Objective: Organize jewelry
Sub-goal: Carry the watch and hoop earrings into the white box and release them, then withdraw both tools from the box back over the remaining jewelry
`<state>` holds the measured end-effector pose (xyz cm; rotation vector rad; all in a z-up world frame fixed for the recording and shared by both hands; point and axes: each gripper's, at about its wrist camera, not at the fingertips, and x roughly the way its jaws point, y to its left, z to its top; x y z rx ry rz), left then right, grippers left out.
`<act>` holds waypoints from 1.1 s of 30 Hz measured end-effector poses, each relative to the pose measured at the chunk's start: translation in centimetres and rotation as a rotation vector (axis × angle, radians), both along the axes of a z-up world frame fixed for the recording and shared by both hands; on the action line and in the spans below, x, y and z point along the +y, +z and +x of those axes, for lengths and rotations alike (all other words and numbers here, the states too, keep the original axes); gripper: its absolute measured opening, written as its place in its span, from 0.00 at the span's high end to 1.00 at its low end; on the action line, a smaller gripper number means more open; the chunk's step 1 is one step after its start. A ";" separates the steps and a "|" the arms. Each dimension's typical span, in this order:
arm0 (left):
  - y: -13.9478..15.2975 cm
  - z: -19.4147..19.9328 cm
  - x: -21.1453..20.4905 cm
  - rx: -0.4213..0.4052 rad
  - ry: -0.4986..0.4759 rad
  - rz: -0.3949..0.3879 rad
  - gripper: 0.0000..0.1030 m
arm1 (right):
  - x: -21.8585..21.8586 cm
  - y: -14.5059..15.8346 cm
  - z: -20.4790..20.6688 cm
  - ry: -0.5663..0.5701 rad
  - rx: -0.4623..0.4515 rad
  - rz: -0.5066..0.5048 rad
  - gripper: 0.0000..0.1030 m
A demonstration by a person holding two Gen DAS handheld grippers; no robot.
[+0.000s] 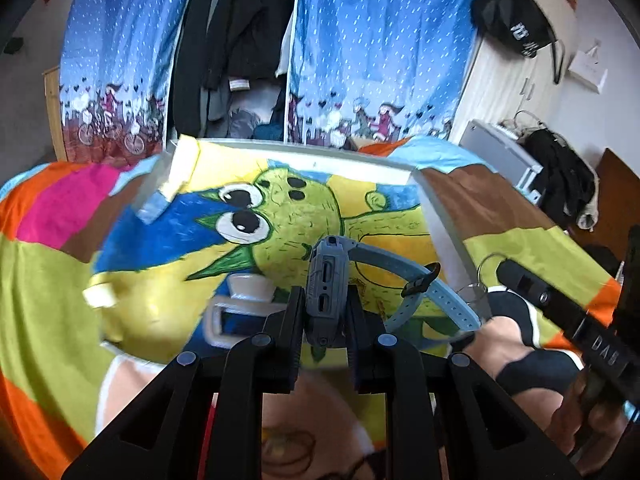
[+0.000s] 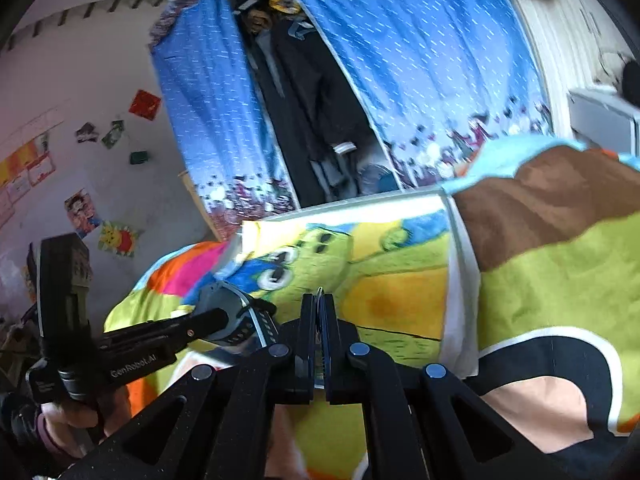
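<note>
Above the cartoon board (image 1: 304, 208), left gripper (image 1: 326, 312) clamps the watch (image 1: 326, 292); right gripper (image 2: 319, 320) pinches a thin ring (image 2: 319, 294). Edge-on grip: ring could slip.

Colourful patchwork bedspread (image 1: 48, 280) under a painted cartoon canvas (image 1: 280, 208).

blanket (image 1: 52, 280): bright patches of orange, pink, brown and lime, spread over the bed. painted board (image 1: 288, 208): white-edged, green cartoon creature with big eyes on yellow and blue, lying flat on the blanket. curtain (image 1: 384, 48): blue with white flecks, a band of cyclists and hearts along the hem, parted in the middle. dark clothes (image 1: 240, 32): hanging in the gap between the curtain halves. black bag (image 1: 512, 20): hung on the wall at right. posters (image 2: 116, 238): several small ones stuck on the white wall at left.
</note>
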<state>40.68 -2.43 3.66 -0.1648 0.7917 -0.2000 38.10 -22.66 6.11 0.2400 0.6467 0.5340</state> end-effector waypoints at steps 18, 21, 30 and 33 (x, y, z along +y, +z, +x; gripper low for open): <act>-2.8 1.0 -3.3 0.040 0.012 0.089 0.52 | -4.4 -4.3 -1.2 -0.108 0.065 -0.069 0.74; -2.0 0.2 -4.1 0.029 0.015 0.120 0.49 | -5.2 -3.6 -2.2 -0.122 0.055 -0.076 0.74; 2.1 -4.5 -4.7 -0.077 0.038 0.143 0.21 | -6.0 0.6 -6.4 -0.155 -0.044 -0.114 0.27; 3.8 -6.8 -4.0 -0.134 0.066 0.129 0.15 | -5.9 2.0 -8.2 -0.151 -0.078 -0.104 0.17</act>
